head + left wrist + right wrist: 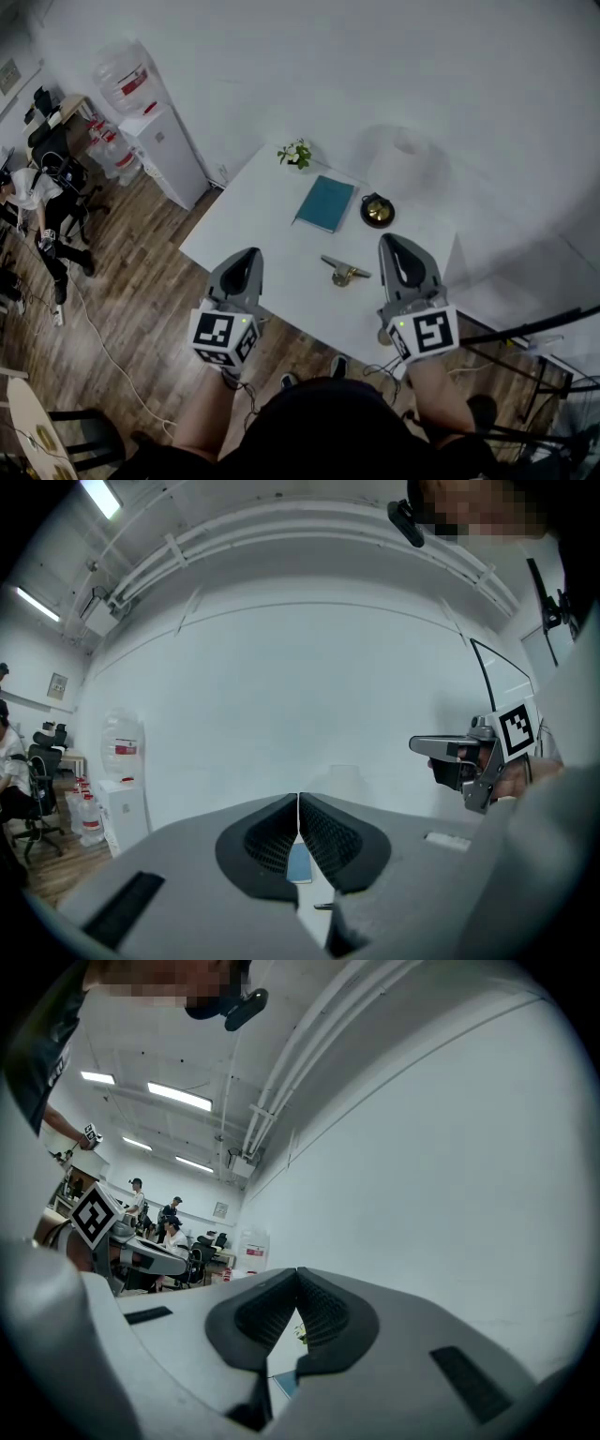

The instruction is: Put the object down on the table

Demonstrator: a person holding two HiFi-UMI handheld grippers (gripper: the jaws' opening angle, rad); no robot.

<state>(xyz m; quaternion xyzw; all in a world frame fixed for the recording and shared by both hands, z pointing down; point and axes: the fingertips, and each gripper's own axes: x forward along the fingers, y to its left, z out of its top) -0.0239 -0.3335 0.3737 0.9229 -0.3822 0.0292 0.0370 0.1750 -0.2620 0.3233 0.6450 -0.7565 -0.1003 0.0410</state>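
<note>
A small brass and grey metal object (344,271) lies on the white table (272,216), between my two grippers and touched by neither. My left gripper (250,255) hovers over the table's near left edge, jaws shut and empty. My right gripper (393,242) hangs to the right of the object, also shut with nothing in it. In the left gripper view the jaws (298,803) meet in a thin line, and the right gripper (466,757) shows at the right. In the right gripper view the jaws (297,1275) are pressed together.
A teal book (325,202), a small potted plant (296,154) and a black round dish with a gold centre (377,211) sit at the table's far side. A water dispenser (167,150) stands to the left. A seated person (37,202) is at far left. Black stand bars (525,330) are on the right.
</note>
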